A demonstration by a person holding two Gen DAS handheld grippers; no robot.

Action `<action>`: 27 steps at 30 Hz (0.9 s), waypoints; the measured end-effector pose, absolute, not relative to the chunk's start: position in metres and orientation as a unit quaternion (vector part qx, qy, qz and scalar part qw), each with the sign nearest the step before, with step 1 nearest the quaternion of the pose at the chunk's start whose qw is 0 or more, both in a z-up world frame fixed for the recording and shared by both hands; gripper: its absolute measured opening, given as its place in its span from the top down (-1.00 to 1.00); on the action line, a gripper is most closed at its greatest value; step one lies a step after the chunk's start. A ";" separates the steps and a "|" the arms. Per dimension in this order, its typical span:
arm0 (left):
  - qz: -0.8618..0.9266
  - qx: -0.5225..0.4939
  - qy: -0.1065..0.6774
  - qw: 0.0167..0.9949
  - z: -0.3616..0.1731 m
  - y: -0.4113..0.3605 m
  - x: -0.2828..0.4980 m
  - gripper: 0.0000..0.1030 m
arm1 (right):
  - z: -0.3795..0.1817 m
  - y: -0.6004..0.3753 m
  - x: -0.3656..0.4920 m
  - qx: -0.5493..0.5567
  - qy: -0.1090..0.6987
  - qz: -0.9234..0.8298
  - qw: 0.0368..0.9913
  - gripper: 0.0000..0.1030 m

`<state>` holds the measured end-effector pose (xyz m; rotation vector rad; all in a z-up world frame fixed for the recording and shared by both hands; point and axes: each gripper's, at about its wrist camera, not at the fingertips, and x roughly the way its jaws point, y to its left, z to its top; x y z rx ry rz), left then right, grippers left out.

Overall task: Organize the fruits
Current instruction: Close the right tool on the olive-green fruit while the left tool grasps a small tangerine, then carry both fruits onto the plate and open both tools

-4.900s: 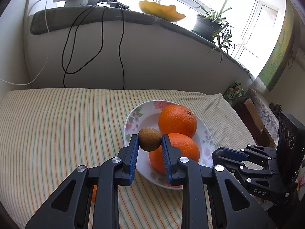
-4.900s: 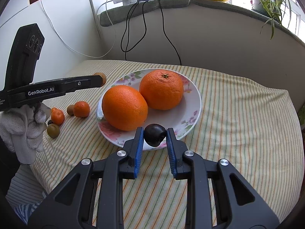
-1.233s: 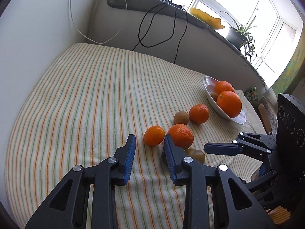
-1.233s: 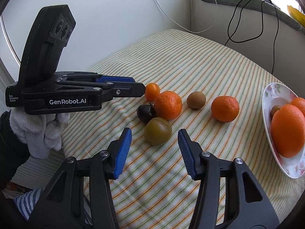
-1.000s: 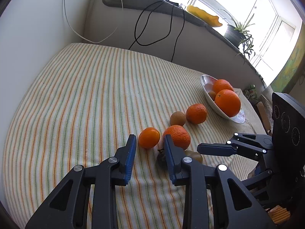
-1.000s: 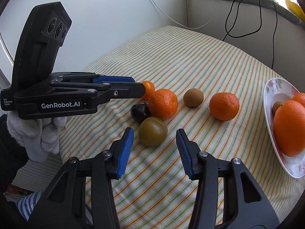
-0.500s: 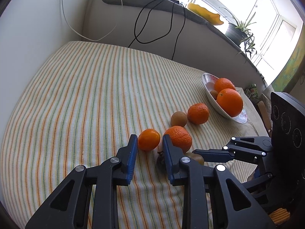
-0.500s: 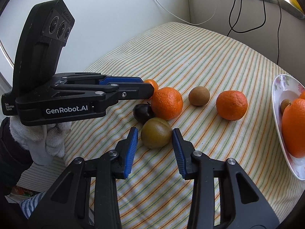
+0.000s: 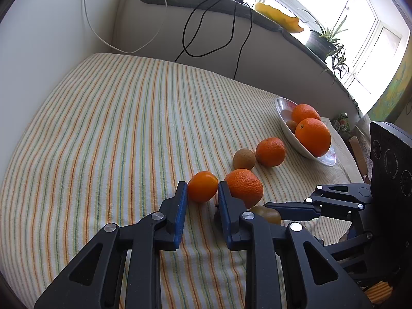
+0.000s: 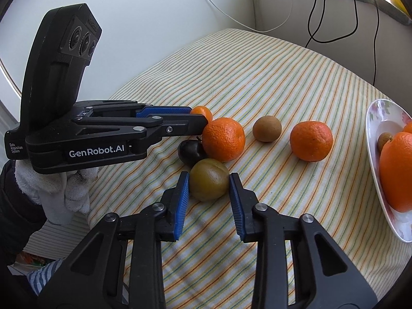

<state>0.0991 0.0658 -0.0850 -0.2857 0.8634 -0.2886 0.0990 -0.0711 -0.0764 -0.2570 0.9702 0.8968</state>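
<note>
Loose fruit lies on the striped tablecloth. My left gripper (image 9: pixel 201 193) is open, its jaws either side of a small orange fruit (image 9: pixel 202 186), which also shows in the right wrist view (image 10: pixel 203 112). My right gripper (image 10: pixel 209 185) is open, its jaws flanking an olive-brown plum (image 10: pixel 209 179) with small gaps. Beside these lie a tangerine (image 10: pixel 223 139), a dark plum (image 10: pixel 191 152), a brown kiwi-like fruit (image 10: pixel 266 128) and another tangerine (image 10: pixel 311 140). A floral plate (image 9: pixel 288 131) to the right holds two oranges (image 9: pixel 312 136) and a small brown fruit (image 9: pixel 292 125).
A wall runs behind the table with hanging cables (image 9: pixel 195 33). The windowsill carries a potted plant (image 9: pixel 322 42) and a yellow dish (image 9: pixel 279 16). Bare striped cloth (image 9: pixel 103 118) spreads to the left. The left gripper's body (image 10: pixel 77 128) lies left of the fruit in the right wrist view.
Both grippers have advanced to the fruit cluster. The left jaws now straddle the small orange fruit. The right jaws have narrowed around the olive-brown plum.
</note>
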 end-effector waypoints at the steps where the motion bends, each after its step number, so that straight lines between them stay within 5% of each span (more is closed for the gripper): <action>1: -0.138 -0.137 0.414 0.889 -0.084 0.065 0.099 0.57 | -0.076 -0.072 0.098 -0.117 0.449 0.415 0.782 0.38; 27: -0.167 -0.124 0.382 0.900 -0.048 0.022 0.112 0.57 | -0.035 -0.156 0.088 -0.076 0.412 0.388 0.821 0.40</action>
